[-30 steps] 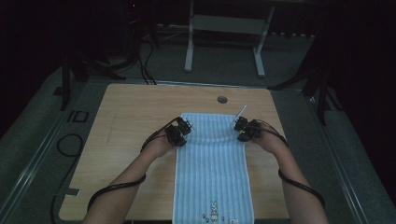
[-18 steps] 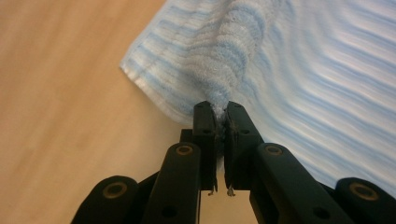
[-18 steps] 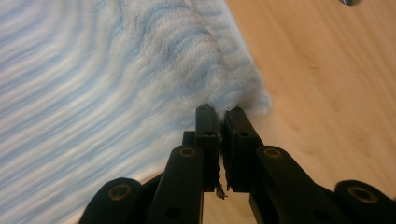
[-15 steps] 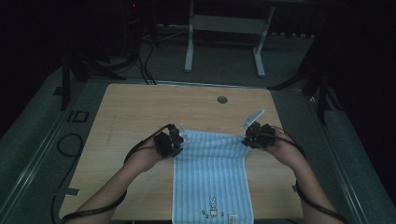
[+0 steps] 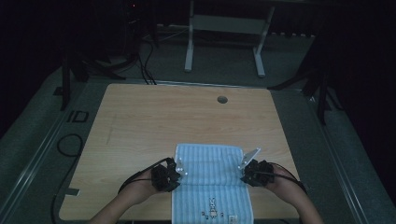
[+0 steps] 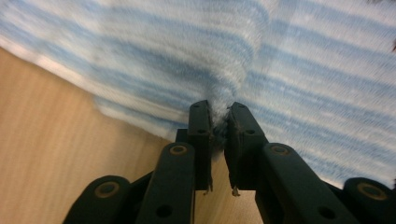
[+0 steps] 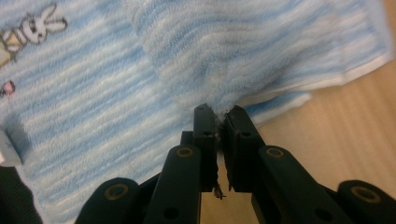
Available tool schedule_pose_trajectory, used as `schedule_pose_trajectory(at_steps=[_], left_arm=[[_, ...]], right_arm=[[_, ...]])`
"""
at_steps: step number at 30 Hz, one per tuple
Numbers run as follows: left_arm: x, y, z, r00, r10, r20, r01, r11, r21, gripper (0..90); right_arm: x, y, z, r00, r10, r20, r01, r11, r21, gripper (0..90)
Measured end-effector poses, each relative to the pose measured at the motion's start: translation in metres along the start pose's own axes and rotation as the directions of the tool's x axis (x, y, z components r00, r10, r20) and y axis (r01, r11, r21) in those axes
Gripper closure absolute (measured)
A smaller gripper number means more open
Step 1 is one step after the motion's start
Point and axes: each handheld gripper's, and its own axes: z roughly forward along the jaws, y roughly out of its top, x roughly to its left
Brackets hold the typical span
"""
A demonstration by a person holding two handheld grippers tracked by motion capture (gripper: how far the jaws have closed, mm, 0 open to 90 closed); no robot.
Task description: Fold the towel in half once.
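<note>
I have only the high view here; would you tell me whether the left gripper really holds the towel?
Observer: Yes, the left gripper pinches a bunched ridge of the towel between its tips, though its jaws have just been opening slightly.
Operator: Thank you, and how is the right gripper doing?
Observer: The right gripper is shut on the folded-over towel edge, with loose fibres caught between its jaws.

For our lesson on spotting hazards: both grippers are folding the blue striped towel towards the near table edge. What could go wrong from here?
1. The left gripper pinches only a thin tuft of the blue-and-white striped terry towel, and its jaws have just been opening, so that corner may drop early.
2. The right gripper holds its corner right at the hem; if one side lets go first, the fold could land skewed.
3. The towel's near end overhangs the wooden table, so it might slide off.
</note>
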Motion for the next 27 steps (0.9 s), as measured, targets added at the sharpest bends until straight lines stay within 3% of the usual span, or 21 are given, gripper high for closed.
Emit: schedule_pose_trajectory(at_steps=[7, 10, 12, 15, 17, 19, 23, 26, 27], left_arm=[[0.001, -0.004, 0.008, 0.9999, -0.012, 0.007, 0.012, 0.9998, 0.015, 80.4], [0.0, -0.004, 0.003, 0.9999, -0.013, 0.008, 0.013, 0.9993, 0.034, 70.9], [0.002, -0.004, -0.007, 0.9994, -0.033, -0.014, 0.033, 0.9993, 0.02, 58.7], [0.004, -0.003, -0.022, 0.9988, -0.045, -0.019, 0.044, 0.998, -0.045, 57.3], [0.002, 0.0, -0.025, 0.9993, -0.036, -0.011, 0.036, 0.9976, -0.06, 56.2], [-0.002, 0.003, -0.021, 0.9999, -0.015, -0.005, 0.015, 0.9989, -0.046, 55.8], [-0.004, 0.006, -0.009, 0.9999, 0.008, 0.008, -0.008, 0.9999, -0.015, 54.4], [0.0, 0.006, 0.005, 0.9996, -0.002, 0.027, 0.002, 1.0, 0.004, 54.4], [0.001, 0.007, 0.009, 0.9997, 0.001, 0.026, -0.002, 0.9999, 0.016, 54.4]], right_arm=[[0.006, -0.007, 0.018, 0.9995, 0.006, -0.032, -0.004, 0.998, 0.059, 80.2], [0.004, -0.009, 0.011, 0.9996, 0.014, -0.023, -0.013, 0.997, 0.072, 70.0], [0.001, -0.009, 0.0, 0.9998, 0.021, -0.004, -0.02, 0.999, 0.048, 65.7], [0.001, -0.006, -0.019, 0.9996, 0.029, 0.002, -0.029, 0.999, -0.019, 62.5], [0.003, -0.003, -0.023, 0.9998, 0.022, 0.002, -0.022, 0.999, -0.036, 62.4], [0.01, 0.004, -0.025, 0.9999, -0.006, -0.013, 0.006, 0.998, -0.063, 58.0], [0.015, 0.011, -0.016, 0.9994, -0.019, -0.03, 0.018, 0.999, -0.049, 51.2], [0.016, 0.014, 0.006, 0.9977, -0.05, -0.046, 0.051, 0.999, 0.015, 49.8], [0.016, 0.014, 0.006, 0.9977, -0.05, -0.046, 0.051, 0.999, 0.015, 49.8]])
